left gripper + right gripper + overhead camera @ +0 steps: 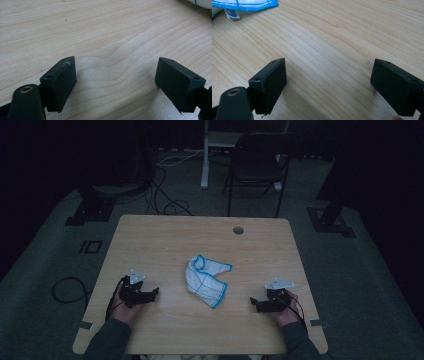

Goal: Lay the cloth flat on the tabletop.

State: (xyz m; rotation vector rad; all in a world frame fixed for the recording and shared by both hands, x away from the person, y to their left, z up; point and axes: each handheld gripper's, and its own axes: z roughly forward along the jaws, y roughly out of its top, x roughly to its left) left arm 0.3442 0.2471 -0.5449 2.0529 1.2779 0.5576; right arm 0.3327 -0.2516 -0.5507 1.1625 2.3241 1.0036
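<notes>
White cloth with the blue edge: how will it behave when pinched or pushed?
The cloth lies crumpled with soft folds, so it is probably floppy and will drape when lifted. It looks thin, so likely light. Pushed across the smooth wooden table, it would probably bunch rather than slide whole.

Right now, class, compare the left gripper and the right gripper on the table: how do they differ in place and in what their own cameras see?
The left gripper sits left of the crumpled cloth, the right gripper to its right. The left gripper's camera catches only a sliver of cloth; the right gripper's shows a blue hem and label. Both stand open, empty, over bare table.
</notes>
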